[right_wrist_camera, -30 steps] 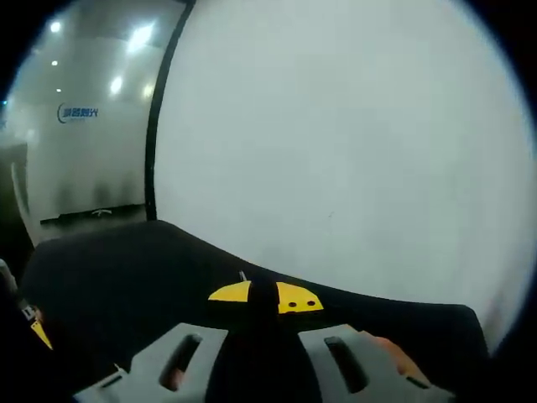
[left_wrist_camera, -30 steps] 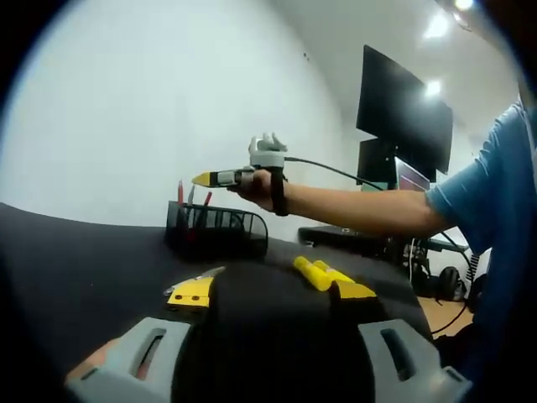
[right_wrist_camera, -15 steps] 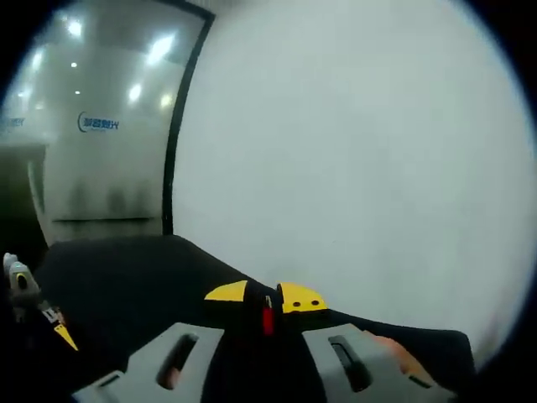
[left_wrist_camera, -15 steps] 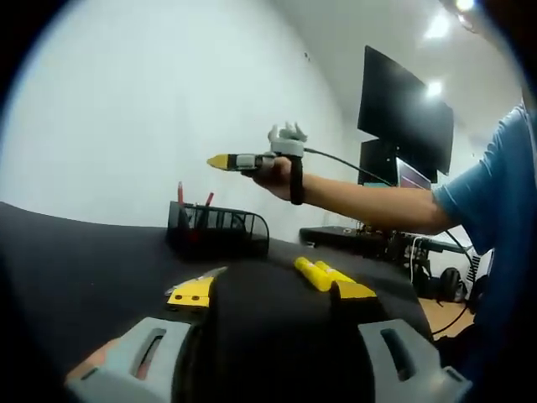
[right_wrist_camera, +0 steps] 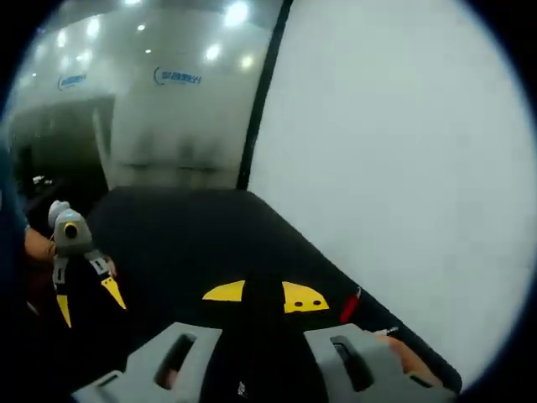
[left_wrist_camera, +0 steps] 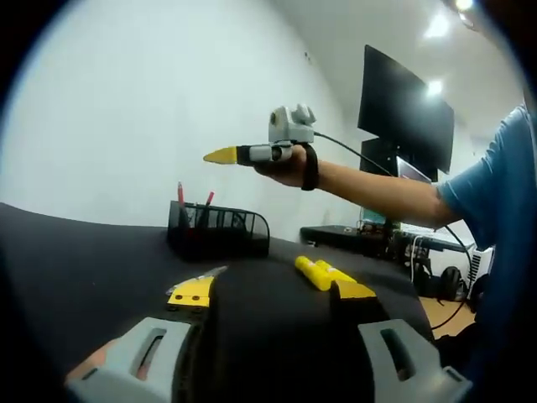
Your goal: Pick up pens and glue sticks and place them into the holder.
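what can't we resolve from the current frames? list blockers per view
- Left gripper view: contents of the black mesh holder are too small; red tips poke above it, pen or glue stick unclear.
- Left gripper view: whether the right gripper holds anything; its yellow tips are seen side-on and tiny.
- Right gripper view: red item by the right jaw is partly hidden by the gripper's body; identity unclear.
- Right gripper view: left gripper is small and dim.

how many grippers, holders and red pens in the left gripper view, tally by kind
grippers: 2, the left gripper and the right gripper
black mesh holder: 1
red pens standing in the holder: 2
total: 5
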`<state>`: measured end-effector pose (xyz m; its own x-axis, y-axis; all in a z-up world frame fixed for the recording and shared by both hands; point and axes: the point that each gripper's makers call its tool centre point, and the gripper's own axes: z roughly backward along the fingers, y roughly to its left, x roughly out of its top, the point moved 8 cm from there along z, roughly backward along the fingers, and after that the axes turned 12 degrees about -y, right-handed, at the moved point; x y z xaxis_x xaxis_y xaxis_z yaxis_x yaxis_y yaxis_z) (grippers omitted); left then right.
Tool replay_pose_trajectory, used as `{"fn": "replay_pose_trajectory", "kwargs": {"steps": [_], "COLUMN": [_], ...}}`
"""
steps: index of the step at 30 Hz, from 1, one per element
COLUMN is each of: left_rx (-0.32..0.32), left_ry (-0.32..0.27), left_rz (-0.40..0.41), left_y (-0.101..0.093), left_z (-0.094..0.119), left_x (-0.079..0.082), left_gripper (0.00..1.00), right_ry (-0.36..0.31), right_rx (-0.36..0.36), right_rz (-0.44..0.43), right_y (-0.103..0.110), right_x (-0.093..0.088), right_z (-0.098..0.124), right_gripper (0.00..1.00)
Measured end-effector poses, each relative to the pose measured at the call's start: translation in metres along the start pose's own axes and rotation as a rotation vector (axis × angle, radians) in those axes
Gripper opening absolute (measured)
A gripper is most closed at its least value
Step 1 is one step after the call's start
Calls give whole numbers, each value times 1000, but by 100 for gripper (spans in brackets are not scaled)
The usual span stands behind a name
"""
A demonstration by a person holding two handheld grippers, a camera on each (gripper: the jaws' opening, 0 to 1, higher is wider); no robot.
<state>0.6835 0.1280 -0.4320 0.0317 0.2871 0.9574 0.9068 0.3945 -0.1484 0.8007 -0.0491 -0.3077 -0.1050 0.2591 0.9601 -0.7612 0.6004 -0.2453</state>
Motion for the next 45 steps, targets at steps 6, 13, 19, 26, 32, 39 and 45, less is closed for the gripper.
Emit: {"fn": "replay_pose_trajectory", "kwargs": {"steps": [6, 13, 19, 26, 32, 39, 45], "left_rx": [-6, -21, -33, -39, -43, -44, -46], "left_ry": [-10, 15, 26, 33, 39, 38, 39], "left_rz": [26, 59, 77, 67, 58, 55, 53], "left_y": [-1, -3, -5, -6, -7, -7, -7], "left_z": [1, 1, 0, 0, -1, -1, -1], "left_x": [2, 0, -1, -2, -3, -3, -3], "left_gripper": [50, 46, 46, 48, 48, 48, 48], "right_ry": [134, 261, 380, 481, 539, 592, 602], "right_rx": [124, 218, 301, 369, 392, 408, 419], "right_rz": [50, 131, 156, 195, 225, 246, 232], "right_y": [17, 30, 37, 53, 62, 68, 71], "right_x": [-18, -33, -48, -66, -78, -91, -97], "right_z": [-21, -37, -48, -58, -65, -73, -75], "right_gripper": [16, 17, 16, 16, 13, 9, 6]}}
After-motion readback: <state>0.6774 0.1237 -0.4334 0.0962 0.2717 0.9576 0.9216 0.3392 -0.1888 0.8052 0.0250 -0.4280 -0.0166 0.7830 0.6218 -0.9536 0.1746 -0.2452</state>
